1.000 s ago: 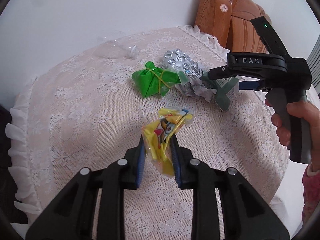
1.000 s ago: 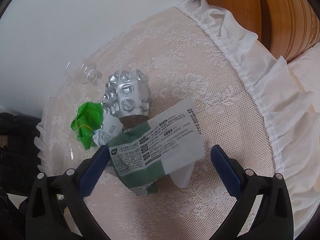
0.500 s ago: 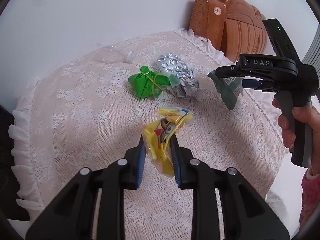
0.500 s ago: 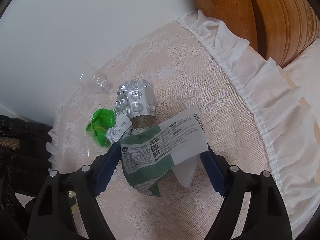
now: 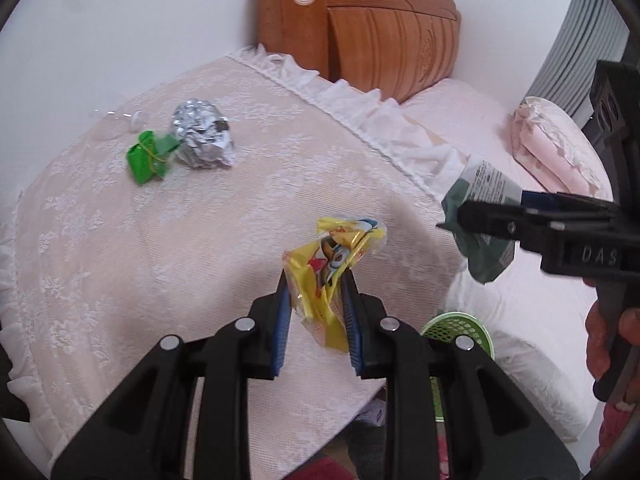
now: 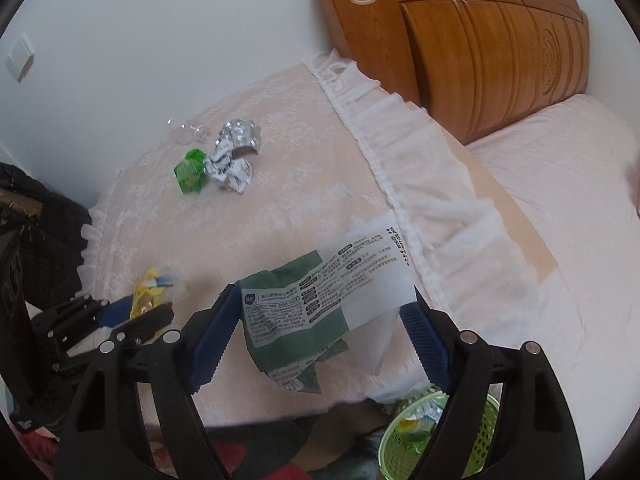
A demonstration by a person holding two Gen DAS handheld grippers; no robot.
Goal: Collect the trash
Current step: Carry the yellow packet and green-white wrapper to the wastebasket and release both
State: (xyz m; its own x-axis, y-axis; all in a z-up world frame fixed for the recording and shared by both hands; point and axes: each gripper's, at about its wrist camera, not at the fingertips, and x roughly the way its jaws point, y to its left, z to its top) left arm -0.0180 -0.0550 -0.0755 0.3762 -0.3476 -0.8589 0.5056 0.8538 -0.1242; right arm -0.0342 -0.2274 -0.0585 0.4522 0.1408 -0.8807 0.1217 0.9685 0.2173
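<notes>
My left gripper (image 5: 315,280) is shut on a crumpled yellow snack wrapper (image 5: 336,252), held above the lace-covered table (image 5: 160,260). The right wrist view shows the same gripper (image 6: 150,308) and wrapper (image 6: 150,288) at lower left. My right gripper (image 6: 320,300) is shut on a green-and-white printed packet (image 6: 296,320), which hangs between its blue pads near the table's edge. Seen from the left, that gripper (image 5: 464,216) carries the packet (image 5: 484,184) past the table's right side. On the table's far side lie a green wrapper (image 5: 146,158), crumpled foil (image 5: 202,136) and a clear plastic piece (image 5: 120,120).
A green mesh basket (image 6: 484,432) with trash in it stands on the floor below the table's edge, also partly visible as the basket (image 5: 460,328). A bed with pink sheets (image 6: 560,200) and a wooden headboard (image 5: 380,40) lies to the right. A dark bag (image 6: 32,240) sits left.
The right gripper closed on the green-and-white packet and lifted it off the table. Both grippers moved with their trash toward the table's right edge, and the green basket came into view.
</notes>
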